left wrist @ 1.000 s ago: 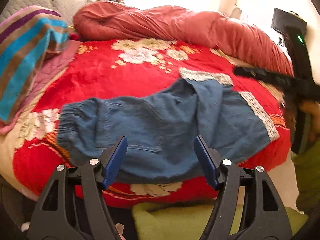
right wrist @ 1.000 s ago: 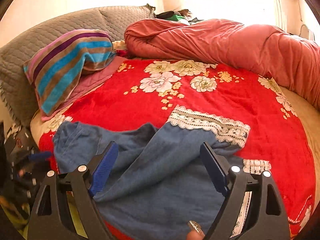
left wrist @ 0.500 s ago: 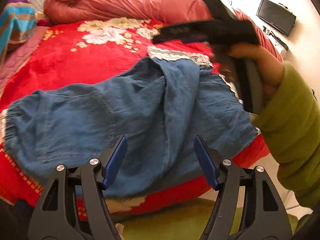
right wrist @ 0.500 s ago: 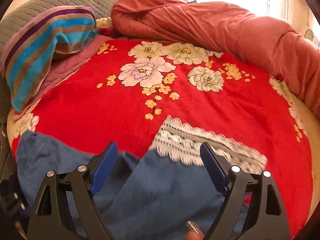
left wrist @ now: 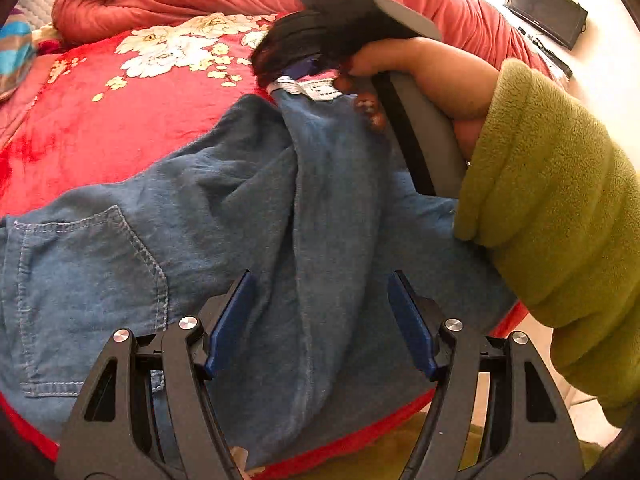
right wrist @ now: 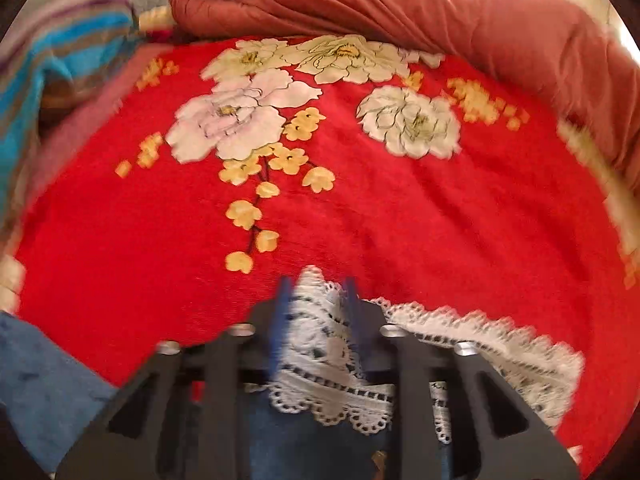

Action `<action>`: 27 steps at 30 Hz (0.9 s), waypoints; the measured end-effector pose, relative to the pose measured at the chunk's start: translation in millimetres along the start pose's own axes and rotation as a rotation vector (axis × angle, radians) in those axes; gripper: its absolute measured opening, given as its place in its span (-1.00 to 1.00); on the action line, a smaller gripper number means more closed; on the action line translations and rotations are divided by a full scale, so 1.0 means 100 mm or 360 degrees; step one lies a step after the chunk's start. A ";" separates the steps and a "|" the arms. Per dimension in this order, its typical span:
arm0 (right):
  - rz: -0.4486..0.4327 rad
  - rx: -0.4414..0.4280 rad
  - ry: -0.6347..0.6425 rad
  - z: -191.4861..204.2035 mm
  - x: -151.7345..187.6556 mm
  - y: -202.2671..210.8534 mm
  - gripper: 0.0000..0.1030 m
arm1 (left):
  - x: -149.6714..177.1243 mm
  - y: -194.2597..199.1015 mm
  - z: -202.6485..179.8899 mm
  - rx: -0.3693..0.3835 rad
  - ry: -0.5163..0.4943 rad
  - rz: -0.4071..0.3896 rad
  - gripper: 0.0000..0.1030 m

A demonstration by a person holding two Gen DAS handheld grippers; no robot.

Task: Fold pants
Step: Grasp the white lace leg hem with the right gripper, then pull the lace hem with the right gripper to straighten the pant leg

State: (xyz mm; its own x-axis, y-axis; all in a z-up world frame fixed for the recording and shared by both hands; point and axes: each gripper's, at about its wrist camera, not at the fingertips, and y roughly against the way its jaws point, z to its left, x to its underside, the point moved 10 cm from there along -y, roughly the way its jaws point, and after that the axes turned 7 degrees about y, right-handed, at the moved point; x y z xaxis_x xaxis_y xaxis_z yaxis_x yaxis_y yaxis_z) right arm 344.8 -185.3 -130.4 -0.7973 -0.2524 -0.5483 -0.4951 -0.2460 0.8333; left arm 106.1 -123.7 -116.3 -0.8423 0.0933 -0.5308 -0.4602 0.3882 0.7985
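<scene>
- The pants (left wrist: 224, 216) lie on the red floral blanket (right wrist: 400, 216) at the near edge of the bed, long axis running from the pocketed seat at the left toward the lace-trimmed cuffs at the right.
- Blue denim, rumpled (one leg bunched into a ridge).
- Right gripper (right wrist: 316, 300) pinches the lace cuff (right wrist: 320, 344).
- Left gripper (left wrist: 320, 320) hovers spread over the denim.

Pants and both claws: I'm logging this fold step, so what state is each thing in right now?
Pants: spread rumpled on the bed, not yet folded.
Lace hem: bunched, pinched in the right claw.
Right claw: shut on the lace hem.
Left claw: open, holding nothing, over the pants.
Red floral blanket: laid flat under the pants.
Pink quilt: heaped at the far edge.
</scene>
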 end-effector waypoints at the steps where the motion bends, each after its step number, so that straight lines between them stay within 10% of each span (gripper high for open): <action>1: -0.0035 -0.0007 -0.0020 -0.04 0.00 0.08 -0.78 | 0.00 0.00 0.01 -0.0001 0.0004 -0.0002 0.19; 9: -0.0287 -0.0054 -0.0218 -0.53 0.27 1.01 -0.82 | 0.02 0.06 0.03 -0.0052 0.0002 -0.0052 0.13; 15: -0.0399 -0.0030 -0.0359 -0.93 0.77 1.72 -0.82 | 0.02 0.16 0.07 -0.0142 -0.0045 -0.0090 -0.96; 27: -0.0347 -0.0023 -0.0447 -0.88 1.86 2.42 -0.82 | 0.16 0.50 -0.09 -0.0187 -0.0276 -0.0184 -1.00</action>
State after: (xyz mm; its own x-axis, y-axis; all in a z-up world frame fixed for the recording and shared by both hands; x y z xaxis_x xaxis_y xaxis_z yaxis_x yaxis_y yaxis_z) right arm 107.5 -374.4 -36.8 -0.7384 0.0744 -0.6703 -0.6607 -0.2793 0.6968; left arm 67.4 -110.8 -82.3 -0.7261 0.2147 -0.6532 -0.5886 0.2968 0.7519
